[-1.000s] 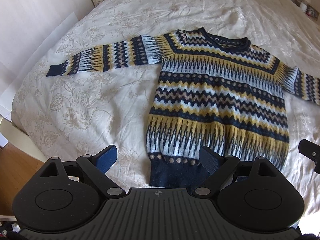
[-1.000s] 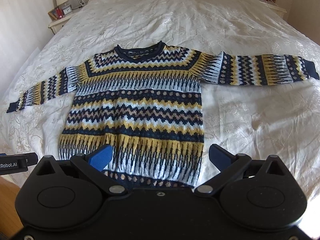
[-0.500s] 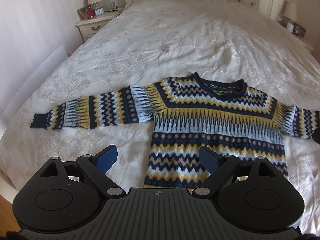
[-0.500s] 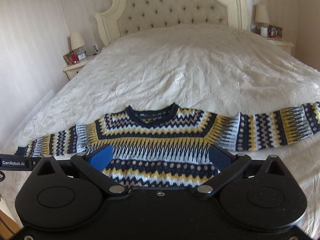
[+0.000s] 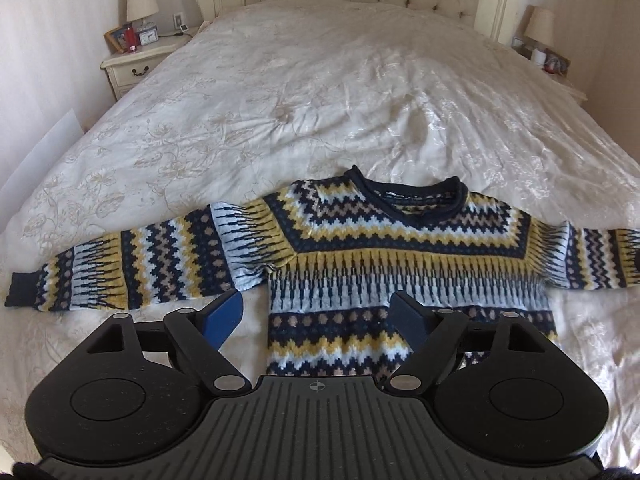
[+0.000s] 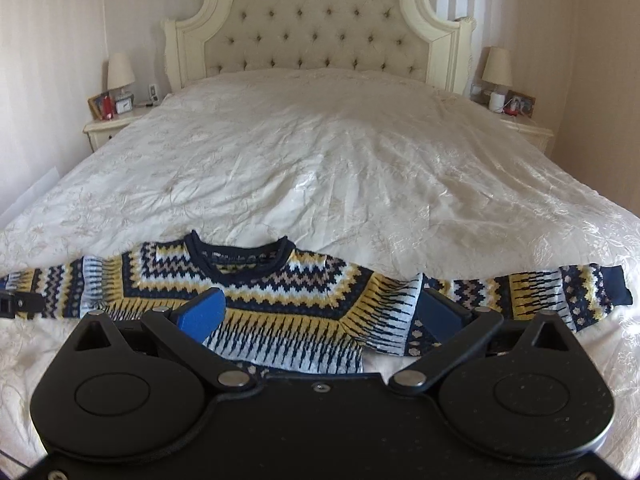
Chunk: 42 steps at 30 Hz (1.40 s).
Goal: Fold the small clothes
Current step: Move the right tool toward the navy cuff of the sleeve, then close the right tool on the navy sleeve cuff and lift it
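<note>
We are at the very start of the fold: the navy, yellow and pale-blue zigzag-patterned knitted sweater [image 5: 404,264] lies flat and face up on the cream embroidered bedspread [image 5: 304,92], filling the lower middle of both views, with nothing yet turned over. Its body is smooth, the rolled navy collar [image 6: 239,258] points toward the top of the frame, and both sleeves stretch straight out sideways, one cuff reaching the left edge of the left wrist view, the other the right side of the right wrist view. We judge the next move calls for each claw to come down on a sleeve or shoulder edge and carry it inward across the body. Our left gripper [image 5: 316,316] hangs above the lower chest with its blue-padded fingers spread wide, pinching nothing; our right gripper [image 6: 320,312] hovers likewise over the chest and right armpit, also spread and empty. Beyond stand the tufted cream headboard [image 6: 316,36] and a bedside table with a lamp [image 5: 136,60] at the upper left.
</note>
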Tool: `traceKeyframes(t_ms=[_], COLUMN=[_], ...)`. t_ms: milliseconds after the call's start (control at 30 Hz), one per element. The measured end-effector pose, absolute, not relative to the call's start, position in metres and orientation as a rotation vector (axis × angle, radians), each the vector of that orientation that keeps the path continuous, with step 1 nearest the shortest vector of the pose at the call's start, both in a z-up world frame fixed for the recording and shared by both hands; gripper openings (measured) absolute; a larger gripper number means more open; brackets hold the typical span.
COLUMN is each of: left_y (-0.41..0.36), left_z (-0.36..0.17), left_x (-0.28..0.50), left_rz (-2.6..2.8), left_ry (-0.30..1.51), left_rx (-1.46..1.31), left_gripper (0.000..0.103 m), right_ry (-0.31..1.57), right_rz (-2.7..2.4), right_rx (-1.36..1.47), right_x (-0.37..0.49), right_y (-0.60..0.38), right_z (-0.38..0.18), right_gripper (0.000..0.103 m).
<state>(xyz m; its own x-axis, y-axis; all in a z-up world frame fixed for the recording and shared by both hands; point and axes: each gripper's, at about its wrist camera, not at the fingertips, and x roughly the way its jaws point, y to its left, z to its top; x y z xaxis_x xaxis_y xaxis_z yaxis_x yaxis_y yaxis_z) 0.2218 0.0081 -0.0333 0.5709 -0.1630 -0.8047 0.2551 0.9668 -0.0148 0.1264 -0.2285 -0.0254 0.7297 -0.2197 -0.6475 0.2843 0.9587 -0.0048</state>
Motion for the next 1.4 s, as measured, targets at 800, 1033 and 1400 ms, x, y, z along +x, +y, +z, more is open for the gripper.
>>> traceKeyframes(t_ms=[800,1033,1400], left_y=[-0.072,-0.092,-0.102], left_z=[-0.035,-0.038,-0.039], left_x=[0.182,0.174,0.175], left_rz=[0.013,0.052,0.069], left_ry=[1.056,1.072,1.092], left_rx=[-0.002,0.004,0.045], left_gripper=[0.076,0.076,0.076], right_ry=[0.88,0.863,0.995], right_rz=[-0.359,-0.47,-0.516], right_rx=[0.366,0.322,0.433], right_x=[0.102,0.1,0.094], right_y=[-0.529,-0.616,-0.665], right_z=[-0.074,-0.069,-0.12], right_gripper=[0.081,0.08,0.086])
